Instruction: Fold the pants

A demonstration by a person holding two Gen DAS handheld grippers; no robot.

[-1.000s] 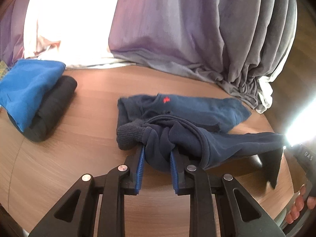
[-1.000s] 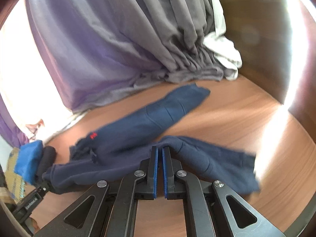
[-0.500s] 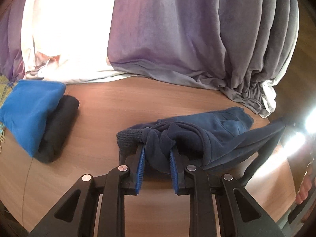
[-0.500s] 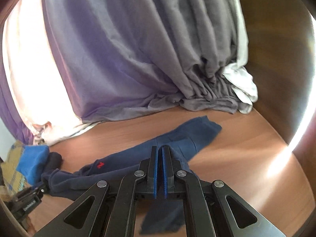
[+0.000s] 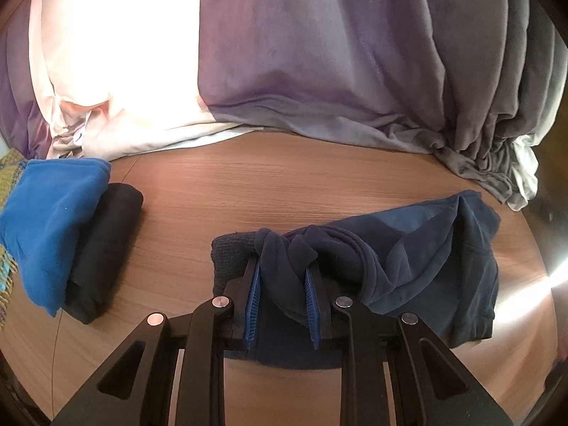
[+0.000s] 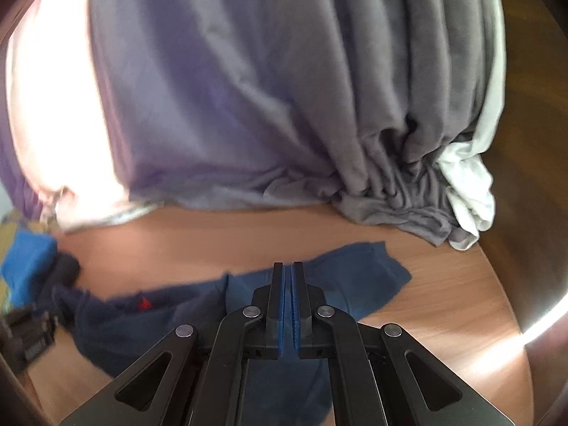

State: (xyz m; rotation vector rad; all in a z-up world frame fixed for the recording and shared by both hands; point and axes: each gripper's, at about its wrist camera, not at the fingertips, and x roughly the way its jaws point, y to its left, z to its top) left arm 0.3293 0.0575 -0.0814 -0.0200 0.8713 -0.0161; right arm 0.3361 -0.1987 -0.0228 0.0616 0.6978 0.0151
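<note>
The navy blue pants (image 5: pixel 419 259) lie on the round wooden table (image 5: pixel 266 191), partly doubled over. My left gripper (image 5: pixel 282 273) is shut on a thick bunch of the pants' fabric near the waistband, with the grey ribbed cuff (image 5: pixel 230 255) beside its left finger. In the right wrist view the pants (image 6: pixel 355 277) stretch left to right, with a small red logo (image 6: pixel 143 304). My right gripper (image 6: pixel 288 273) has its jaws pressed together over the pants; the fabric hangs below it, and whether cloth is pinched I cannot tell.
A folded bright blue garment (image 5: pixel 46 220) lies on a folded black one (image 5: pixel 103 248) at the table's left. Purple and grey curtains (image 5: pixel 355 71) and a white cloth (image 6: pixel 468 184) hang against the table's far edge. Sun glare hits the right rim (image 5: pixel 532 291).
Both grippers lifted and carried the pants toward the curtains. The loose leg on the right has been brought over onto the rest, so the pants look shorter and doubled.
</note>
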